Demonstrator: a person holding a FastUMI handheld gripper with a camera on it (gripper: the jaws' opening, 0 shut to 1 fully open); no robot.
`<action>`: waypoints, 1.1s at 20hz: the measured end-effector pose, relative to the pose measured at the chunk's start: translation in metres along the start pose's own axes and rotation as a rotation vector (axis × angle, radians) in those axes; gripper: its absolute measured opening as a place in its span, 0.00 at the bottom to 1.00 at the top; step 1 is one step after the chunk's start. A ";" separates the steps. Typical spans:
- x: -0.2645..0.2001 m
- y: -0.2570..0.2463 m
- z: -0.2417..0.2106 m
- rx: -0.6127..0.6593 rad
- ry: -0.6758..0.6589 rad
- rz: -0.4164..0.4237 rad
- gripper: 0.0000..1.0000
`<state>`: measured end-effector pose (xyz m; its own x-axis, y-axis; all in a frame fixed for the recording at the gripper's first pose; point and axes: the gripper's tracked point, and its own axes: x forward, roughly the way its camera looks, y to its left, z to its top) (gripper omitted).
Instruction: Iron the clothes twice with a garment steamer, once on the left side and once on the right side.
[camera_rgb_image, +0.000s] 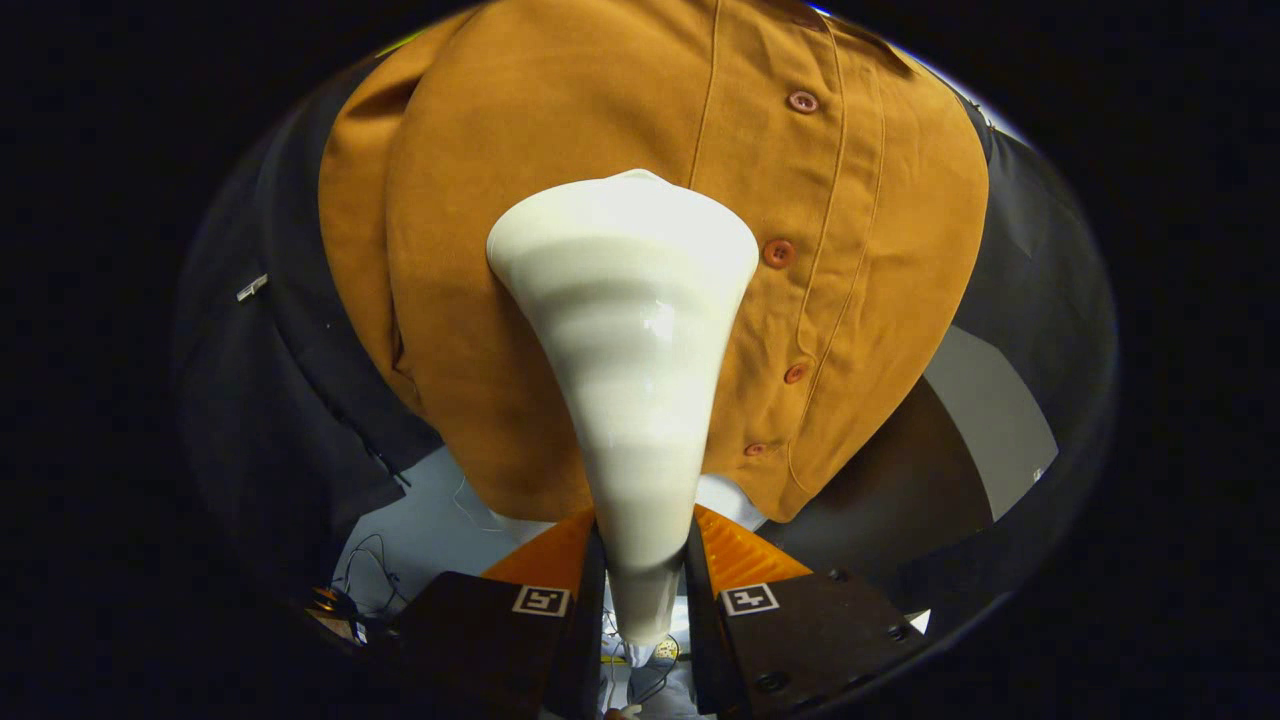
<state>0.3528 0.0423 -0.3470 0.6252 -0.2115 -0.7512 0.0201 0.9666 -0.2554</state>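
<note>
Hand-held gripper (644, 560) narrow, both fingers pressing on handle of white steamer (630, 340). Steamer head against brown shirt (520, 140), just beside row of buttons (778, 252).

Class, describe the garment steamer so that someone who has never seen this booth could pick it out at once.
Start at the big mustard-brown shirt hanging ahead of the gripper, with a row of round buttons down its placket. In front of it rises the garment steamer, its narrow neck clamped between the fingers. It is the one glossy cream-white thing, flaring like a funnel to a wide head against the cloth.
</note>
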 end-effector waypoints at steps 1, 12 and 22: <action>0.002 0.000 -0.005 0.000 0.012 0.002 0.40; 0.014 0.003 -0.060 -0.026 0.122 0.024 0.40; -0.029 -0.034 -0.046 0.028 0.052 -0.004 0.40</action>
<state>0.2980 0.0093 -0.3440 0.5835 -0.2219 -0.7812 0.0444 0.9692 -0.2421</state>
